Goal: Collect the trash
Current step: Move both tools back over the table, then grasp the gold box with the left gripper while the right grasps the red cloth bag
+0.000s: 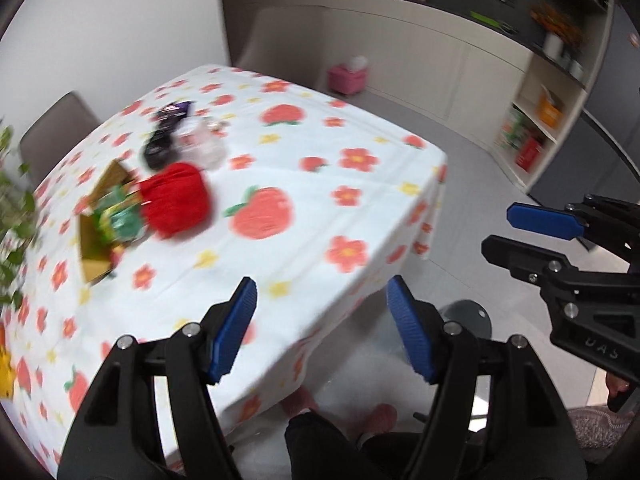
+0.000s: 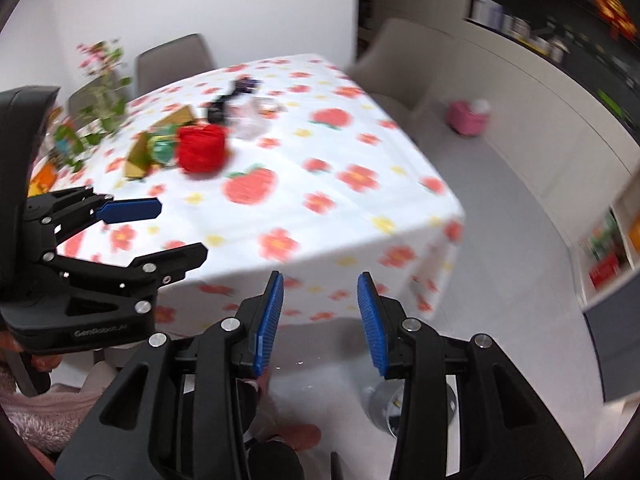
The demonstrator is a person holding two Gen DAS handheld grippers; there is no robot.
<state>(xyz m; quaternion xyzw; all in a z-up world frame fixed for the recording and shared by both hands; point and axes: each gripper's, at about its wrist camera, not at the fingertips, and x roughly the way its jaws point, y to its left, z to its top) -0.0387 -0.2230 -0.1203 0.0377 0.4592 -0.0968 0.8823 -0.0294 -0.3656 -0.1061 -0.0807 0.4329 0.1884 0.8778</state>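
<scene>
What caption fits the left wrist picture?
Open left gripper hovers over the flowered tablecloth, facing a red bag and scattered trash.

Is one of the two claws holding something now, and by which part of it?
Nothing is held. The left claw and the right claw are both open with empty gaps, above the near edge of the table, apart from the trash on it.

The surface [image 1: 304,208] is covered by a white cloth printed with red apples, red flowers and small yellow flowers. A bright red bundle [image 1: 178,198] is seen beside a gold-brown box [image 1: 96,236] filled with green wrappers [image 1: 120,216]. Black and purple packets [image 1: 168,128] and a clear bag [image 1: 204,144] are blurred. Each claw is black with blue ribbed pads [image 1: 236,324]. A pink box [image 1: 347,76] is seen on the grey floor [image 1: 460,168].
</scene>
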